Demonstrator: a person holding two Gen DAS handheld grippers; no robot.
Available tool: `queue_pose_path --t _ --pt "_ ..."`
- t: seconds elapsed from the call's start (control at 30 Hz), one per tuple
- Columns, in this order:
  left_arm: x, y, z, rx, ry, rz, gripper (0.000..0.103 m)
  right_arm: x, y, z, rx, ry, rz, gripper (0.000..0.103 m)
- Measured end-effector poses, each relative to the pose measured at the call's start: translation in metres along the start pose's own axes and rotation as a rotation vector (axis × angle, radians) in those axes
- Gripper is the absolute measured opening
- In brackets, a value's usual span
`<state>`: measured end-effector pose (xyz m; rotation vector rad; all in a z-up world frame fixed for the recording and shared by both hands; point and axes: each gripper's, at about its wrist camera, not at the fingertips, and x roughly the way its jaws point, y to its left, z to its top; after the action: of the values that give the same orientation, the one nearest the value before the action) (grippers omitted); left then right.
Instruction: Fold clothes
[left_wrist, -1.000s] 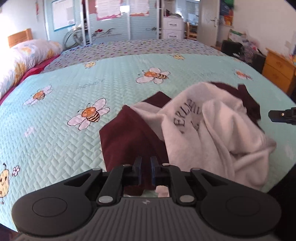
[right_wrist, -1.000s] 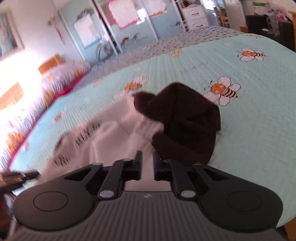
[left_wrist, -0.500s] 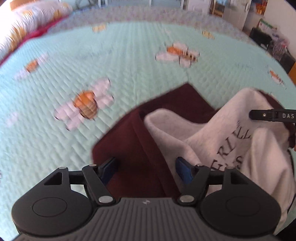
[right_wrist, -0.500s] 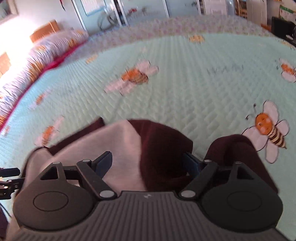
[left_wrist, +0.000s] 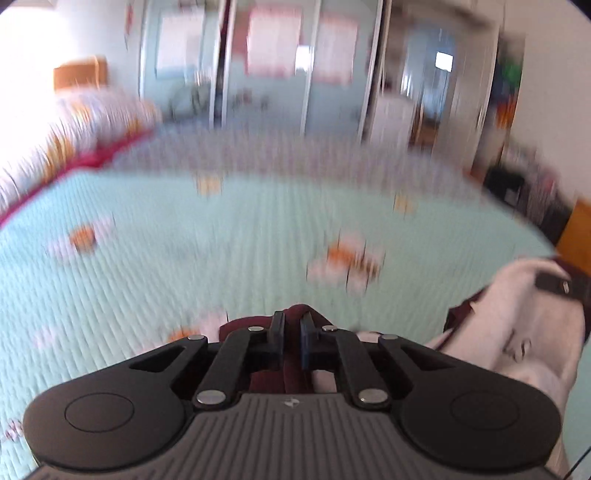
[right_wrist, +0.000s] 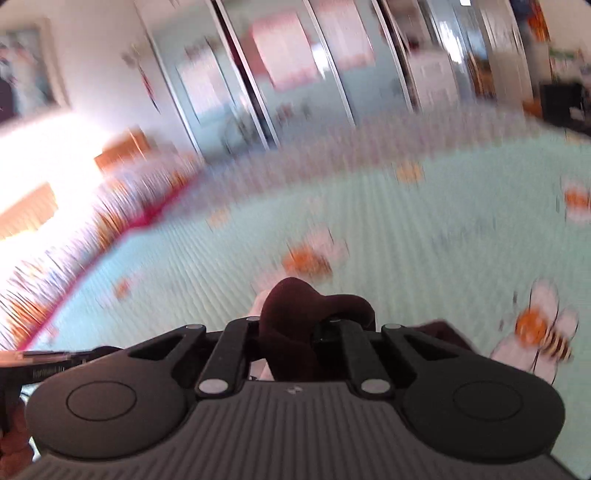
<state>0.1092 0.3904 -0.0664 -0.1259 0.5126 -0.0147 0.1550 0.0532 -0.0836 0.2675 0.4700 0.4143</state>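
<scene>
Both grippers, which stood wide over the heap half a second ago, have snapped together on cloth and come up off the bed; the room now streaks with motion blur where the earlier frames were sharp. Nearest, left gripper: blue pads nipped to a narrow slot with a fold of maroon fabric pinched between them, a maroon peak showing just past the fingertips. Right gripper: jaws closing, fingertips buried under a bunched maroon lump that bulges up over them, so it is gripping the cloth, though the pads themselves are hidden. The garment is a maroon-and-white sweatshirt; its white body hangs slack at the right edge of the left view, with the other gripper's dark tip against it, so it is slung between the two hands, above the quilt rather than flat on it. Handling, as judged: soft, light, thick knit; no stiffness, it will sag and fold on itself, and the bunched bite on the right may hide extra layers. Best hold is at a single-layer edge, hem corners or shoulder seams, one per hand, so it hangs square. Beyond: mint quilted bedspread with bee print, pillows at far left, wardrobe doors along the back wall.
</scene>
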Motion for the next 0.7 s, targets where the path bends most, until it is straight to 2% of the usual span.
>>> queue_pose_path --t 0.1,0.17,0.23,0.33,0.37,0.43,0.47,0.5,0.53,0.57,0.6,0.7 --pt "-0.033 0.005 -0.021 0.028 0.011 -0.035 0.008 -0.065 0.008 -0.011 -0.045 -0.076 0.061 0.01" --pt "-0.04 0.002 -0.05 0.08 0.067 -0.039 0.009 -0.086 0.009 -0.045 -0.096 -0.008 0.073 0.011" --pt "-0.036 0.0 -0.084 0.105 0.164 -0.03 0.011 -0.097 0.005 -0.084 -0.127 0.097 0.065 0.016" --pt "-0.017 0.005 -0.13 0.082 0.324 0.017 0.012 -0.087 -0.019 -0.137 -0.003 0.286 0.004 0.02" --pt "-0.017 0.007 -0.134 0.074 0.336 0.025 0.013 -0.09 -0.026 -0.144 0.042 0.284 -0.013 0.021" --pt "-0.022 0.012 -0.134 0.056 0.333 0.036 0.013 -0.1 -0.032 -0.138 0.116 0.241 -0.005 0.025" --pt "-0.024 0.014 -0.134 0.046 0.331 0.041 0.016 -0.104 -0.034 -0.13 0.142 0.216 0.005 0.032" --pt "-0.028 0.016 -0.131 0.035 0.318 0.046 0.023 -0.109 -0.033 -0.12 0.149 0.191 0.016 0.038" --pt "-0.032 0.017 -0.124 0.022 0.297 0.051 0.026 -0.113 -0.031 -0.108 0.147 0.166 0.029 0.051" --pt "-0.037 0.018 -0.118 0.008 0.279 0.052 0.031 -0.115 -0.029 -0.094 0.143 0.138 0.044 0.058" --pt "-0.041 0.02 -0.113 -0.008 0.263 0.056 0.037 -0.119 -0.027 -0.084 0.138 0.108 0.057 0.06" --pt "-0.051 0.025 -0.101 -0.03 0.223 0.074 0.038 -0.131 -0.025 -0.058 0.118 0.015 0.075 0.069"
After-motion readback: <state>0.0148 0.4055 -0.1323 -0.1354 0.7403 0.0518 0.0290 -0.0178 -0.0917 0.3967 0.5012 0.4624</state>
